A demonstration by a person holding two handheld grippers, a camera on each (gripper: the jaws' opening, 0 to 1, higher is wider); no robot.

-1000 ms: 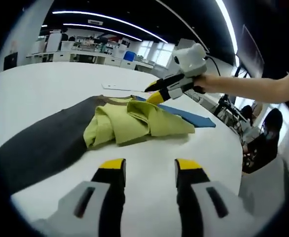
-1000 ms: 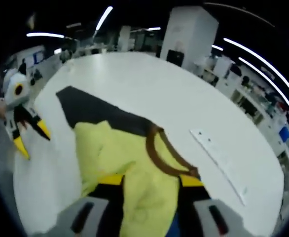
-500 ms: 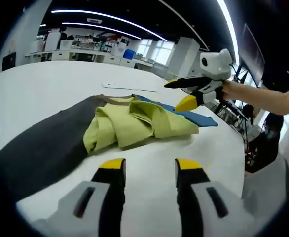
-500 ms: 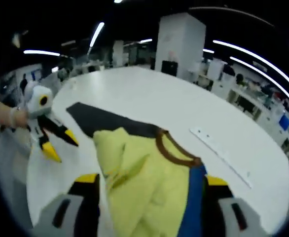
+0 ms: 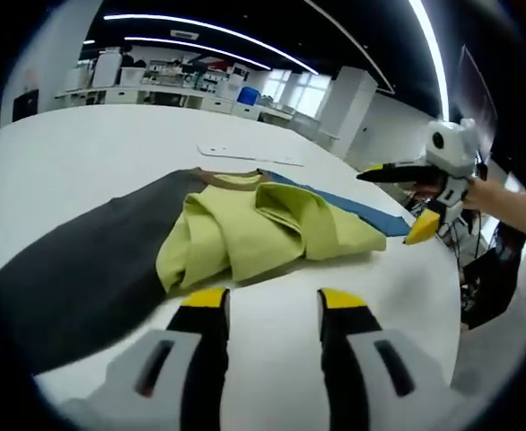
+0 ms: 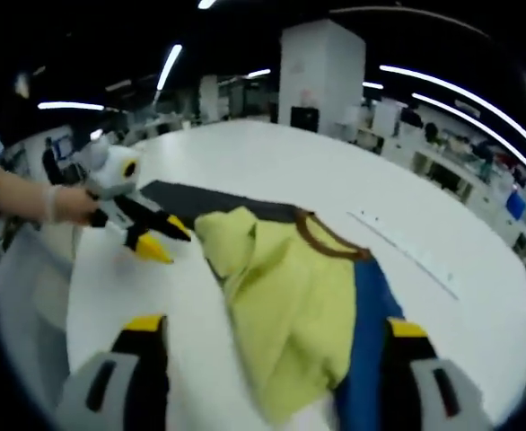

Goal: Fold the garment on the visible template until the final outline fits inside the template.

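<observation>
A yellow-green garment (image 5: 263, 229) with a brown collar (image 6: 326, 238) lies crumpled on the white table, partly over a dark grey sheet (image 5: 83, 265) and a blue sheet (image 5: 362, 208). My left gripper (image 5: 274, 303) hovers open just short of the garment's near edge, with nothing between its jaws. Off past the garment's right end, my right gripper (image 5: 389, 208) is held by a hand, its jaws spread wide. In the right gripper view my right gripper (image 6: 272, 328) stands wide open over the garment (image 6: 290, 287) and the blue sheet (image 6: 366, 359), while my left gripper (image 6: 166, 242) sits open at the left.
A long white strip (image 6: 407, 250) lies on the table (image 5: 92, 153) beyond the collar. The table edge curves past the blue sheet at the right of the left gripper view. A person's forearm (image 5: 514, 202) reaches in there. Desks and office furniture stand far behind.
My right gripper has opened wide, let go of the garment and drawn back away from it. The garment has settled on the sheets. My left gripper stays open near the front edge.
</observation>
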